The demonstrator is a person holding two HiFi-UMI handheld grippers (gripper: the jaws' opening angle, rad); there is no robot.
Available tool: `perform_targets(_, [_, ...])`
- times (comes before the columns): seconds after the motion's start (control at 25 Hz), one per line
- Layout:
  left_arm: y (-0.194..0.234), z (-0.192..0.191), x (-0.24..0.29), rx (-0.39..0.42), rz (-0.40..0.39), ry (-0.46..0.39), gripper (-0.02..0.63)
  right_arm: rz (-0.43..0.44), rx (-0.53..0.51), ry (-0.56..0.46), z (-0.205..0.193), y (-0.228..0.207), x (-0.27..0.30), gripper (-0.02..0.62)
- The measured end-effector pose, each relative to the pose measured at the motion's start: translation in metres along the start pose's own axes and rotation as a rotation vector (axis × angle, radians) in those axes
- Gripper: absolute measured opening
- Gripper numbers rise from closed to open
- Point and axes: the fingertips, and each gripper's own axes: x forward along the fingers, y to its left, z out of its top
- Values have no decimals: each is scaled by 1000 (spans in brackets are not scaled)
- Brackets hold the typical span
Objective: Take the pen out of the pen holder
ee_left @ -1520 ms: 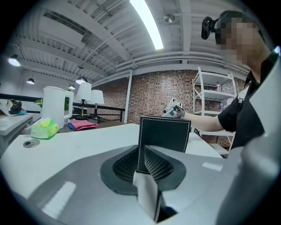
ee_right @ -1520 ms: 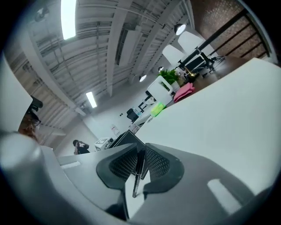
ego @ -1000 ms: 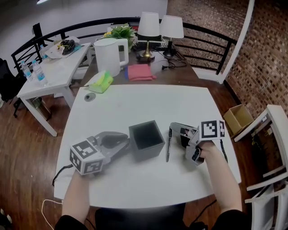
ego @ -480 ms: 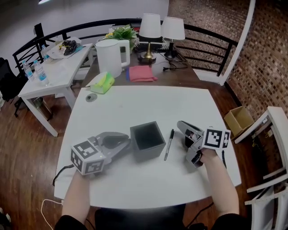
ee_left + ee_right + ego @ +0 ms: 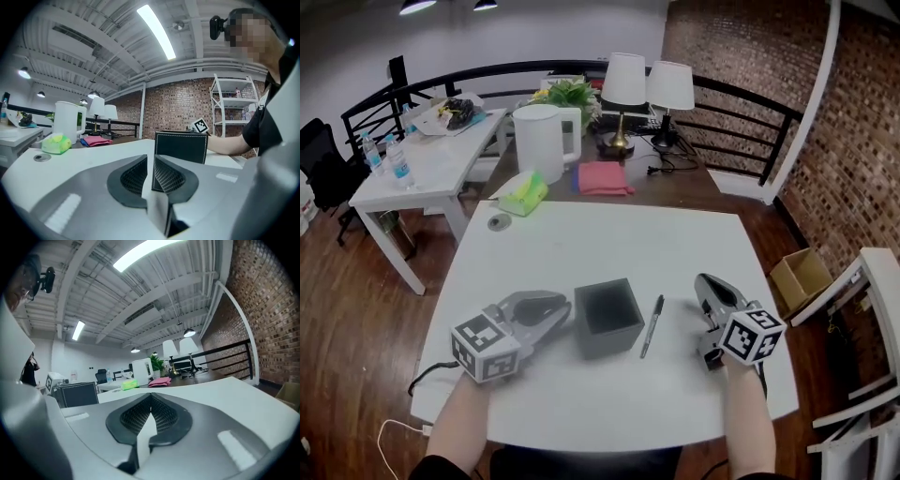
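Note:
The black square pen holder (image 5: 607,317) stands open-topped near the middle of the white table (image 5: 609,234). A black pen (image 5: 652,325) lies flat on the table just right of the holder. My left gripper (image 5: 566,306) is shut, with its tips against the holder's left side; in the left gripper view the holder (image 5: 182,146) rises just beyond the closed left gripper (image 5: 153,161). My right gripper (image 5: 705,281) lies right of the pen, apart from it and shut on nothing. In the right gripper view the pads of the right gripper (image 5: 150,404) meet, and the holder (image 5: 77,393) shows at far left.
A white kettle (image 5: 546,136), a green tissue pack (image 5: 523,195), a pink cloth (image 5: 602,178), two lamps (image 5: 623,89) and a plant (image 5: 572,94) crowd the far tables. A small round disc (image 5: 497,222) sits at the table's far left. A white chair (image 5: 872,309) stands at right.
The right gripper, open by the pen a second ago, has drawn away to the right, rolled and shut empty. The pen stays on the table. The left gripper barely moved.

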Motion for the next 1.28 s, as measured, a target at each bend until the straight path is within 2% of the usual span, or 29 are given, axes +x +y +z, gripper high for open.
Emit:
perform_targets(0.12, [3, 1, -1, -2, 25, -9, 46, -27, -52, -26, 0, -6, -8, 14])
perform_targets(0.24, [13, 3, -3, -10, 81, -14, 46, -104, -116, -8, -1, -14, -16, 14])
perform_targets(0.4, [31, 6, -7, -25, 197, -22, 46, -150, -108, 4, -2, -17, -20, 12])
perform_targets(0.52, [38, 5, -8, -30, 240, -23, 46, -146, -105, 5, -3, -16, -20, 13])
perform_targets(1.28, [39, 5, -8, -31, 239, -22, 46, -152, -109, 5, -2, -17, -19, 12])
